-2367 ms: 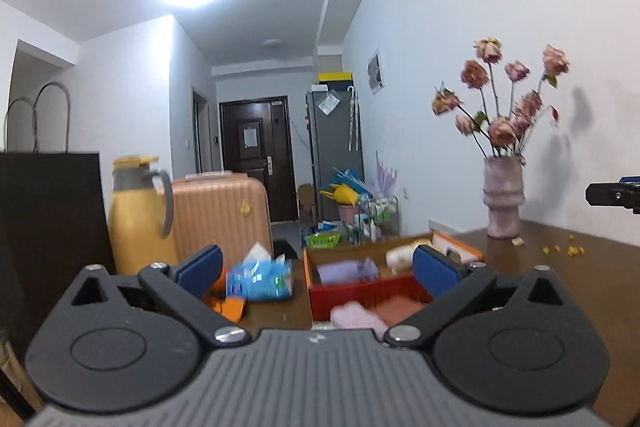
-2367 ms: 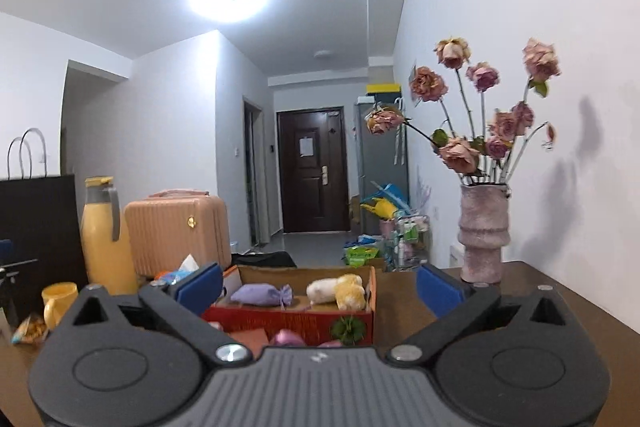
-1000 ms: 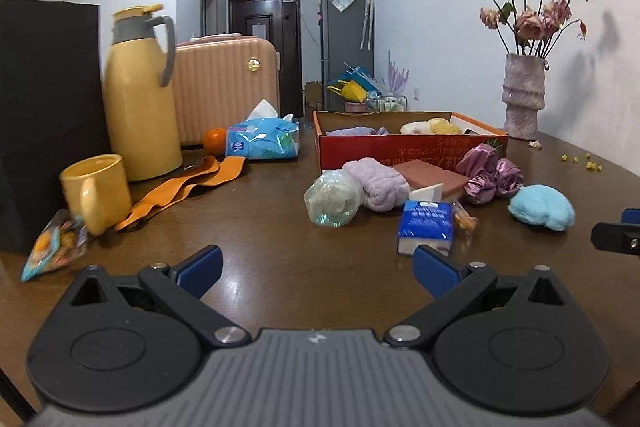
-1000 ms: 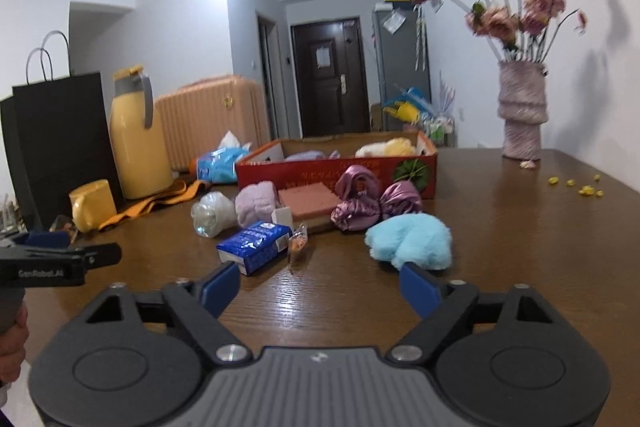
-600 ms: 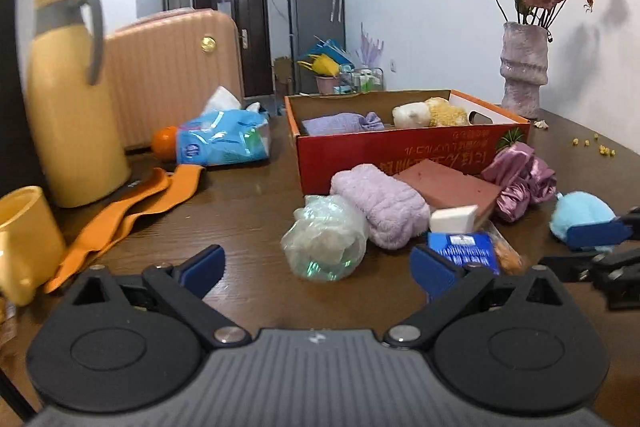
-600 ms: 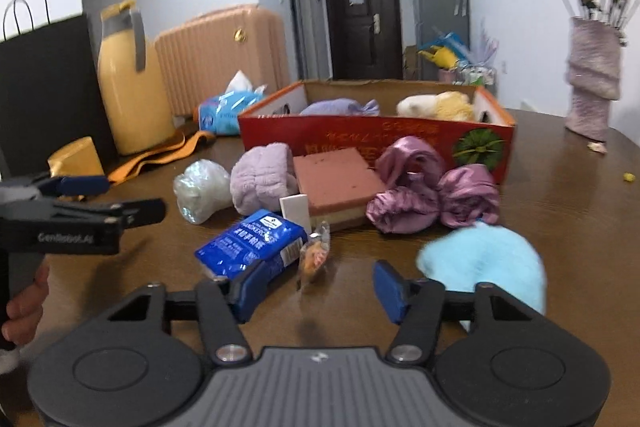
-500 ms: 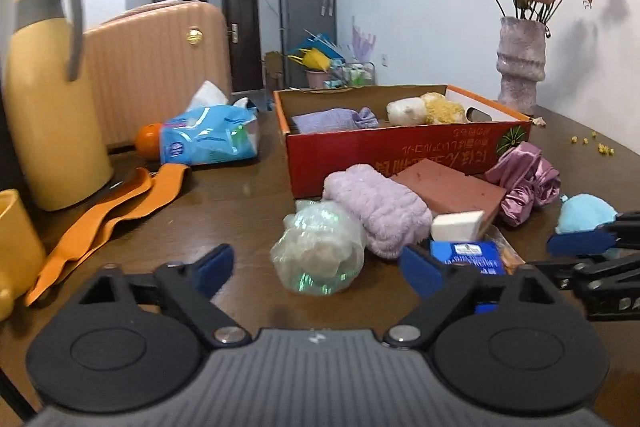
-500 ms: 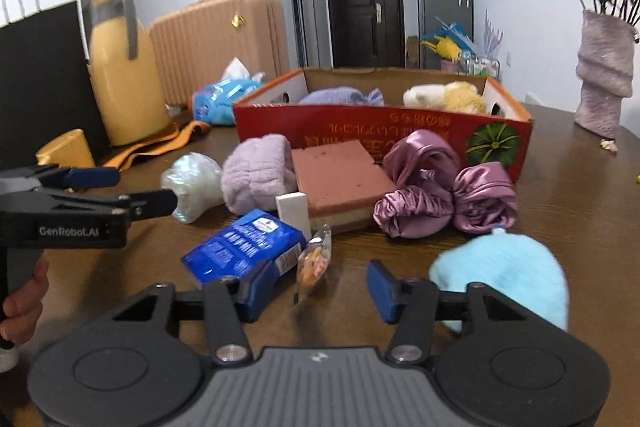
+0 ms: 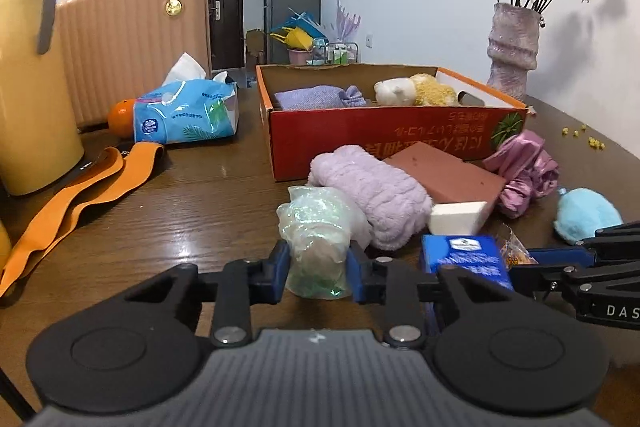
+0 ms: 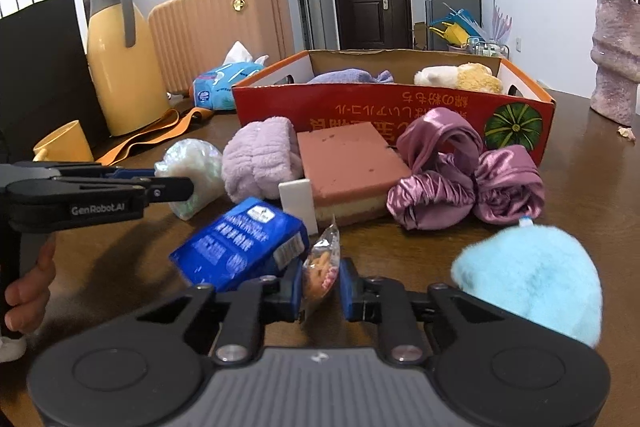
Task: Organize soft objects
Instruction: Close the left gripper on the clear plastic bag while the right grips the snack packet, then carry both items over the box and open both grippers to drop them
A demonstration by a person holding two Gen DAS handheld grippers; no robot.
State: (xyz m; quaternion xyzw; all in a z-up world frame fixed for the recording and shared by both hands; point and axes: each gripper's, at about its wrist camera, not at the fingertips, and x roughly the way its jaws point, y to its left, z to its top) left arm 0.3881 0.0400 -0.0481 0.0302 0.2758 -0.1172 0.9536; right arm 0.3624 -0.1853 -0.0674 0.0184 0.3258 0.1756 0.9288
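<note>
A crinkly, shimmering plastic bundle (image 9: 320,223) lies on the brown table beside a rolled lilac towel (image 9: 372,187). My left gripper (image 9: 316,269) is closing, its blue pads pressing the bundle's near end from both sides. My right gripper (image 10: 320,285) is shut on a small clear snack packet (image 10: 322,259), between a blue tissue pack (image 10: 240,239) and a fluffy light-blue ball (image 10: 532,275). Behind them lie a pink sponge block (image 10: 348,155) and purple satin scrunchies (image 10: 440,167). The red cardboard box (image 10: 380,107) holds a lilac pouch and a plush toy.
A yellow jug (image 10: 120,67), a yellow mug (image 10: 64,147), an orange strap (image 9: 80,187) and a blue tissue bag (image 9: 184,111) stand at the left. A vase of dried flowers (image 9: 512,55) is at the back right. A person's hand (image 10: 28,291) holds the left gripper.
Both grippers have dropped and pushed forward into the pile of objects. Their jaws went from wide open to closed, the left onto the plastic bundle, the right onto the snack packet.
</note>
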